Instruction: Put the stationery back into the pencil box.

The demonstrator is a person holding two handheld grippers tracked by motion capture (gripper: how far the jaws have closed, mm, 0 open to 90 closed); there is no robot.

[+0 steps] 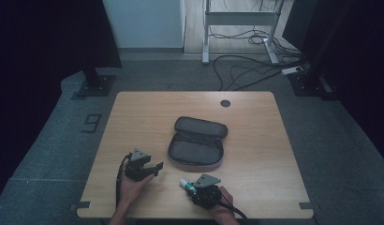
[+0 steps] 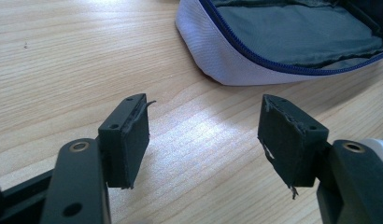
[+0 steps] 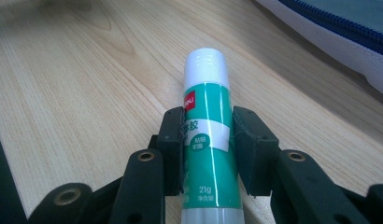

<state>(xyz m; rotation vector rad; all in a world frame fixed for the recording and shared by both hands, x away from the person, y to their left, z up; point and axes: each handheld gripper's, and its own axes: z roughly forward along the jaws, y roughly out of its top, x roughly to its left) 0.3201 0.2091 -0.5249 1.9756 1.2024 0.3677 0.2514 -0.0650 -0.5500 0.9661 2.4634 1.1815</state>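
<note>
Pinching a green and white glue stick [image 3: 209,135] from both sides, the right gripper [image 3: 207,140] is holding its pads against the label band, with the white cap pointing away over the table [image 3: 77,84]. Seen from the high view, that right gripper [image 1: 195,187] is sitting near the table's front edge, the glue stick [image 1: 186,183] poking out toward the left, and the left gripper [image 1: 155,167] is resting well apart from it on the left side of the tabletop. An open pencil case [image 1: 197,143] is lying in the middle of the table [image 1: 255,140], lid folded back, its grey lining and blue zip showing; it is lying just beyond both grippers. Bare wood is stretching wide to the right and to the far edge, where a small dark round hole [image 1: 225,103] is sitting. Cables [image 1: 246,70] are trailing on the floor beyond the table. In the left gripper view, the left gripper [image 2: 203,140] is keeping its jaws spread with nothing between them, hovering over bare wood, the white wall of the pencil case [image 2: 236,65] lying just ahead.
</note>
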